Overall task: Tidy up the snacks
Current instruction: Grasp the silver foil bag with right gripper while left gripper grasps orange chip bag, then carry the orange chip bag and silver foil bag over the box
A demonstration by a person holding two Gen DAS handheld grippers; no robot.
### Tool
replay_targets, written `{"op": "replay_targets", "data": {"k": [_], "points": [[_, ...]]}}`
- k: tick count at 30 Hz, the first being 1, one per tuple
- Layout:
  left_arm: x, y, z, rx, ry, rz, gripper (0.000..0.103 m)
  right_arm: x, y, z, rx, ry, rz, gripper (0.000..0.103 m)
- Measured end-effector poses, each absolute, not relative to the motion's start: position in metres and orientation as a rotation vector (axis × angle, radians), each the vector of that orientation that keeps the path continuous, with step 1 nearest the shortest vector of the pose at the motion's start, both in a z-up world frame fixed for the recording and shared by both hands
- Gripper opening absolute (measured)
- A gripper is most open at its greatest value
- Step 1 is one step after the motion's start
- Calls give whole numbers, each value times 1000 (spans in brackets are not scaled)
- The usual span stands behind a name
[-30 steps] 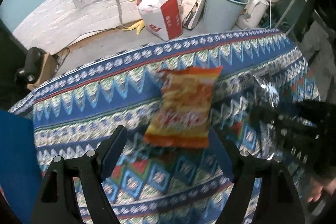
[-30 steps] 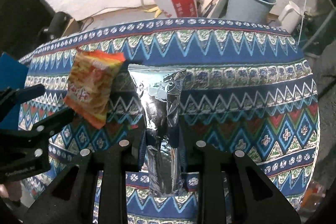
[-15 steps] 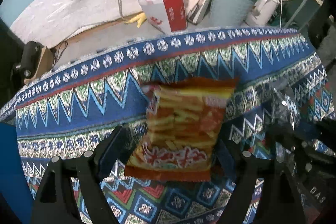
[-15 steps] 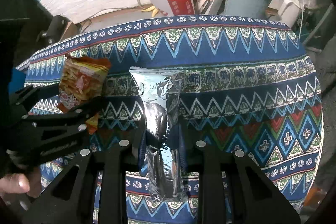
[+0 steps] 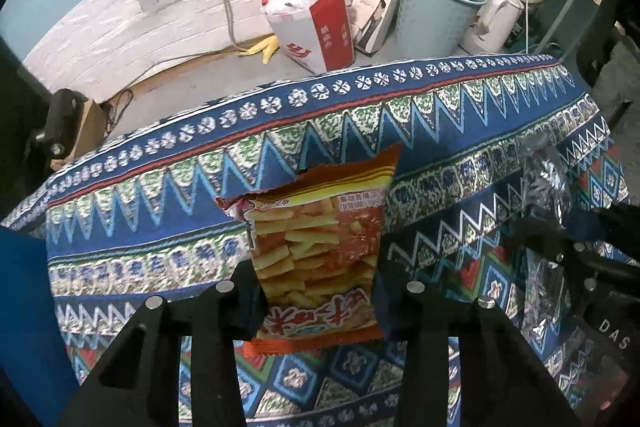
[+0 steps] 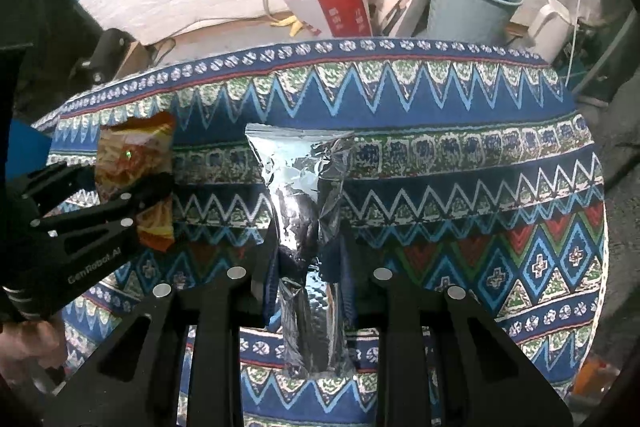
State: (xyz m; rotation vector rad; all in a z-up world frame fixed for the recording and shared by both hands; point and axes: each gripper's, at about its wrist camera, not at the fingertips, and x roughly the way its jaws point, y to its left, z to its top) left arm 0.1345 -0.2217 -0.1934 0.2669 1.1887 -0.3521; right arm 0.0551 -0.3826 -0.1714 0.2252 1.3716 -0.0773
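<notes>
Right wrist view alone shows whole silver packet (image 6: 308, 227)

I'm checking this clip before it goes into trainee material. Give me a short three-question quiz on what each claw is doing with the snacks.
1. True or false: the left claw is shut on the orange snack bag.
2. Which packet does the right claw grip? A) the silver foil packet B) a green box C) a red tin
3. Fill in: both packets are above the patterned ______.

Key: 1 true; 2 A; 3 cloth. In the right wrist view, the orange snack bag sits to the left of the silver foil packet.
</notes>
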Motion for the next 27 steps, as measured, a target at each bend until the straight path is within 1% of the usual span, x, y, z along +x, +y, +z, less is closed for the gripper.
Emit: {"op": "replay_targets", "data": {"k": [9,27], "points": [[114,-203,-165,274,1163,-335,42,48,-361,-148,183,1321,-46,24],[63,-131,-98,253,1072,-299,42,38,-298,-67,156,1193,90,24]]}}
